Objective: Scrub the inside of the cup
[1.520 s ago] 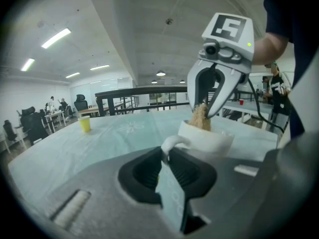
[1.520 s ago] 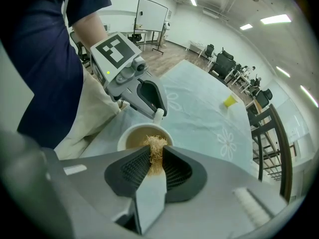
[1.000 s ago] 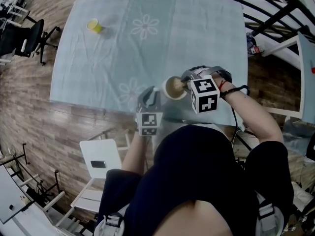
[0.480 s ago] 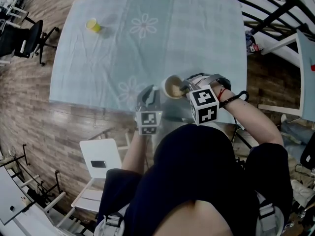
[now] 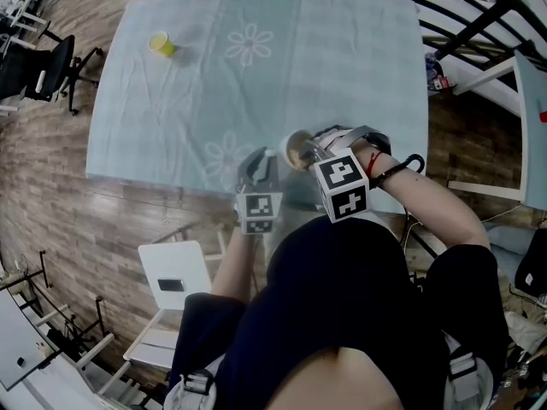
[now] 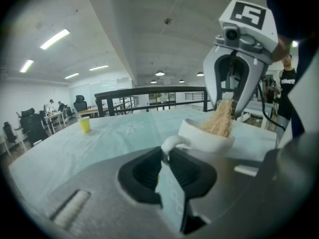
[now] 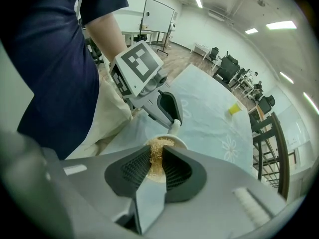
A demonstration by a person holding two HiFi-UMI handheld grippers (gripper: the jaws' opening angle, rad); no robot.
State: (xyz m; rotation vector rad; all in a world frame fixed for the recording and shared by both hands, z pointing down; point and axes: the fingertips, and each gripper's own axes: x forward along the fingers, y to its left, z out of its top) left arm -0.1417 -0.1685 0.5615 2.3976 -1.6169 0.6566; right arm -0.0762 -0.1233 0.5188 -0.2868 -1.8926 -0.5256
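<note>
Two-handed: pinching the handle (image 6: 169,144), at the cup's (image 5: 297,150) eight o'clock, in the left gripper's (image 6: 166,153) nearly closed jaws, bracing the cup by the table's (image 5: 256,84) six o'clock edge; clamping the scrubber (image 7: 157,151) tight in the right gripper (image 7: 157,156), pressing it inside for scrubbing.

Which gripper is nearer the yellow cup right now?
Left. The left gripper, on the white cup's handle, sits toward the yellow cup; the right gripper, holding the scrubber in the white cup, is farther right.
</note>
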